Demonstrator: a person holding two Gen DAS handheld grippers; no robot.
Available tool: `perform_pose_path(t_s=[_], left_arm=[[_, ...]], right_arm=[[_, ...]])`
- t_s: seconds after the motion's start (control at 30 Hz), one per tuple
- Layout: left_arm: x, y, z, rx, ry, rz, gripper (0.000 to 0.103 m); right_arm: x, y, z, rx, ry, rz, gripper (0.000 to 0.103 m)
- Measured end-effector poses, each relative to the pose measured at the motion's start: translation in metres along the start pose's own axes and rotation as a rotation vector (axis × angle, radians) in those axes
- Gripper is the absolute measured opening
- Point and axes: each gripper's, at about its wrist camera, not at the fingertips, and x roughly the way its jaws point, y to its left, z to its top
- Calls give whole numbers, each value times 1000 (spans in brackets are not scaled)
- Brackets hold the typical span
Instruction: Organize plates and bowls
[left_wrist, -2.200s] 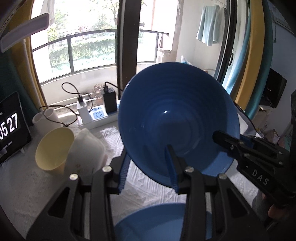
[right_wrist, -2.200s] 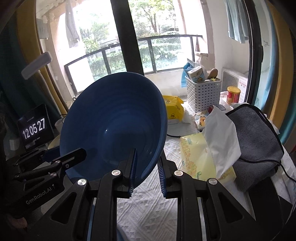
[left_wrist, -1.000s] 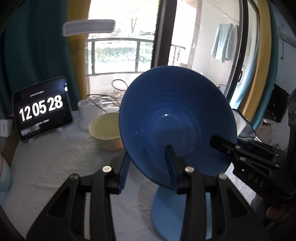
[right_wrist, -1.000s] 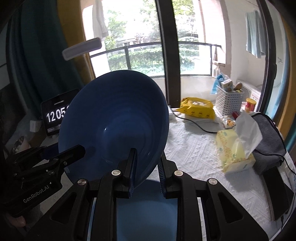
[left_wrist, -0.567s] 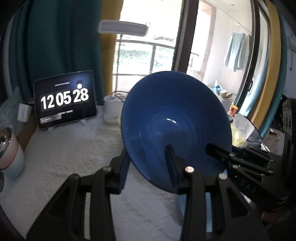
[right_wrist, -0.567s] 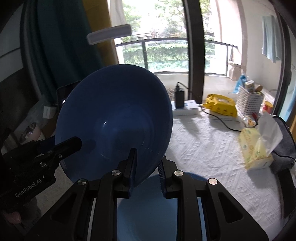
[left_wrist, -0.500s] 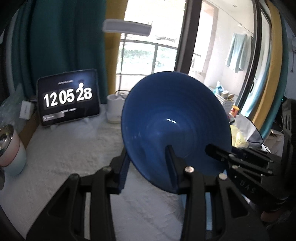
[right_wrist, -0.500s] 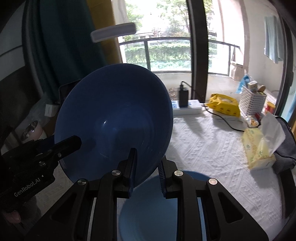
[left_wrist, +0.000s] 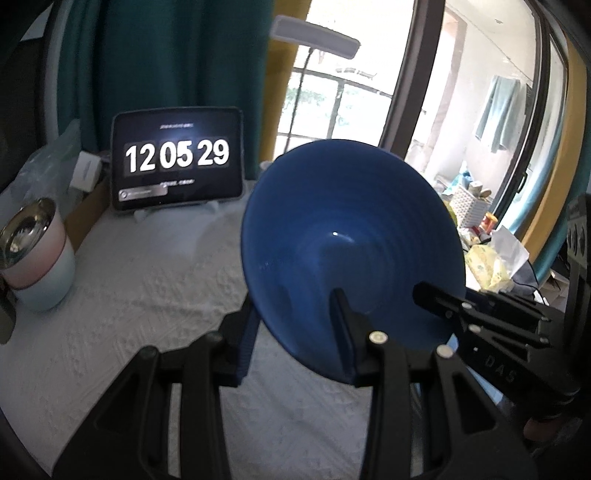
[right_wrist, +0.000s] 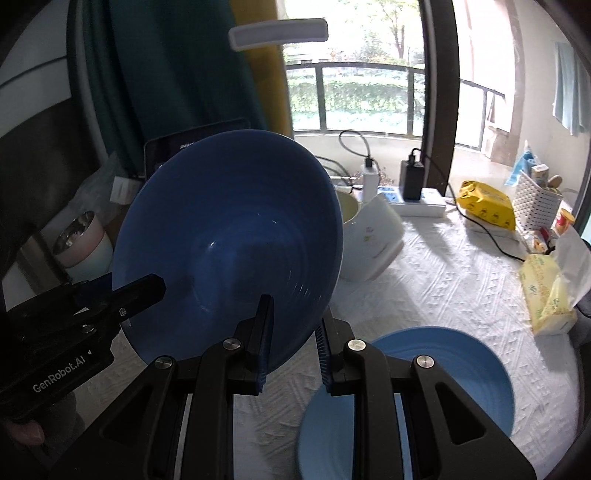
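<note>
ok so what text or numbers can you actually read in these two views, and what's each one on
"12 05 29": on the tablet clock, in large white digits.
"GenRobot.AI": on the left gripper, printed on its body as seen from the right wrist.
"DAS": on the right gripper, embossed on its body as seen from the left wrist.
Small lines above and below the clock digits: too blurred to read.
Print on the yellow tissue pack: too small to read.

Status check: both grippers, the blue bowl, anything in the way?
Left gripper and right gripper both clamped on blue bowl, held tilted above table. Blue plate below right; pink cup left.

left wrist: close, angled down | right wrist: likewise | shared: blue bowl (left_wrist: 351, 254)
</note>
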Motion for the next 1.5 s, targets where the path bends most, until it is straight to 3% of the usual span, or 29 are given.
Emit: perform_pose_path(t_s=[0.63,1.13,1.5], left_arm=[[-6,45,-35,-87,62,51,39],[5,45,-47,-94,129,49,39],[3,39,-45,-74,118,60,40]], right_arm=[[27,45,-24,-61,112,67,24],[36,41,-31,-28,179,76,25],[37,33,-31,-10,172,79,30]])
